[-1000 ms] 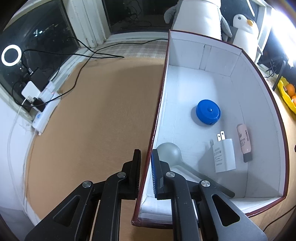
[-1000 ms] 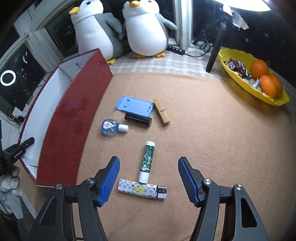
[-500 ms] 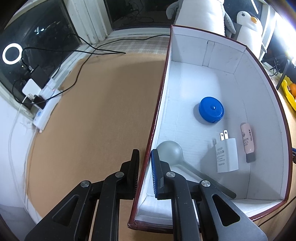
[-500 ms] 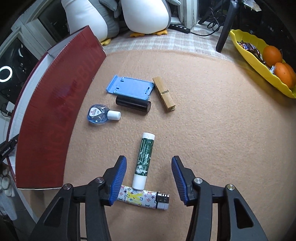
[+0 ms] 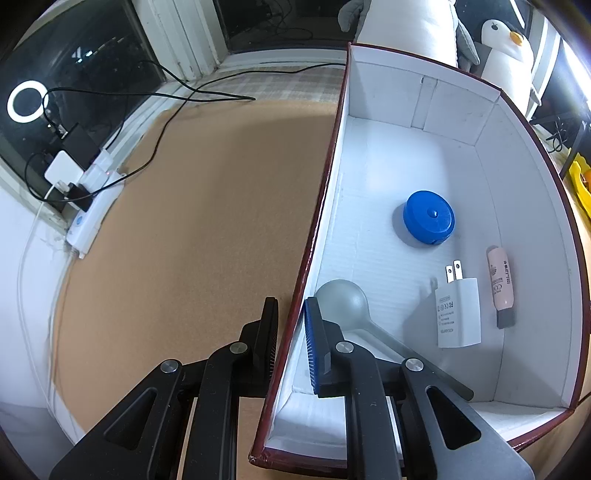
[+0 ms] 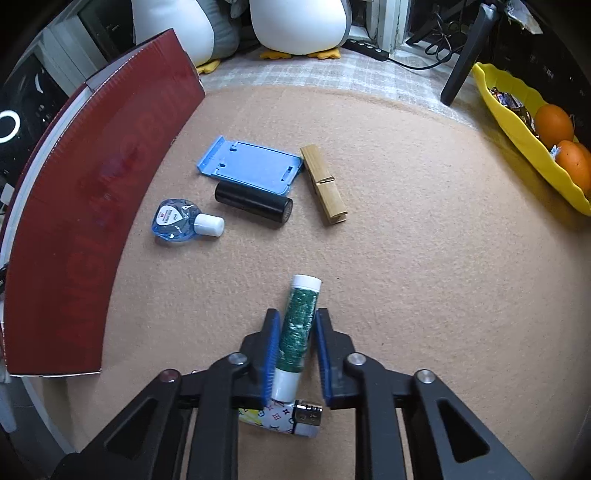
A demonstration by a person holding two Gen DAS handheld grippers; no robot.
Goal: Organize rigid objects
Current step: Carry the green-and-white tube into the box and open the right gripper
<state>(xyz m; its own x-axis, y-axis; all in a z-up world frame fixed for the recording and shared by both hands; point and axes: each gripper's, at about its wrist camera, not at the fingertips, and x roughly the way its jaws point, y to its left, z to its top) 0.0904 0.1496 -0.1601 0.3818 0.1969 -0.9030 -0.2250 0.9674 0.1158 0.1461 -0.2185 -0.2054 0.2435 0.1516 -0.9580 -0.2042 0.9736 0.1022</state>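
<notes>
My left gripper (image 5: 291, 332) is shut on the left wall of the red box (image 5: 317, 229), one finger outside, one inside. In the box lie a blue round case (image 5: 428, 218), a white charger (image 5: 458, 314), a pink tube (image 5: 500, 288) and a grey spoon (image 5: 341, 302). My right gripper (image 6: 295, 350) is closed around a green tube with white caps (image 6: 297, 332) lying on the mat. A patterned lighter (image 6: 284, 417) lies just under the fingers. Further off lie a blue stand (image 6: 251, 164), a black cylinder (image 6: 253, 201), a wooden clip (image 6: 323, 184) and a small blue bottle (image 6: 181, 221).
The box's red outer wall (image 6: 85, 221) stands left of the loose items. A yellow tray with oranges (image 6: 532, 144) sits far right. Plush penguins (image 6: 299, 26) and a tripod leg (image 6: 461, 55) stand at the back. A power strip with cables (image 5: 88, 206) lies left of the box.
My right gripper moved down and forward over the green tube and its fingers closed from wide open onto it. My left gripper kept its hold on the box wall.
</notes>
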